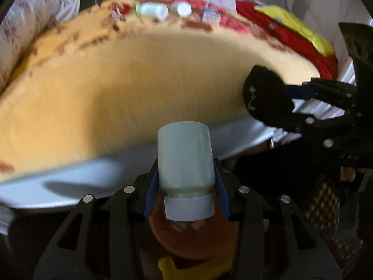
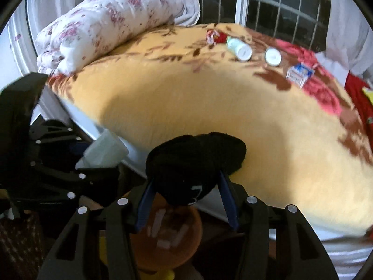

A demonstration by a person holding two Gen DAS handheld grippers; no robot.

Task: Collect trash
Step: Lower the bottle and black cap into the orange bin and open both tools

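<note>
below centre, the left hand-held gripper (image 1: 185, 184) pinches a smooth pale-green cylindrical bottle (image 1: 185, 161) with a ribbed white cap, while the right hand-held gripper (image 2: 186, 186) pinches a soft black cloth bundle (image 2: 193, 163) over the fuzzy yellow bed (image 2: 209, 107).

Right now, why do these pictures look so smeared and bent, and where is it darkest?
Left wrist view: motion blur streaks the yellow blanket, while the pale bottle in the left tongs stays sharp; the fisheye lens bows the bed edge. Right wrist view: milder blur, a broad shadow across the blanket, the black cloth in the right tongs almost featureless, the floor below darkest.
</note>
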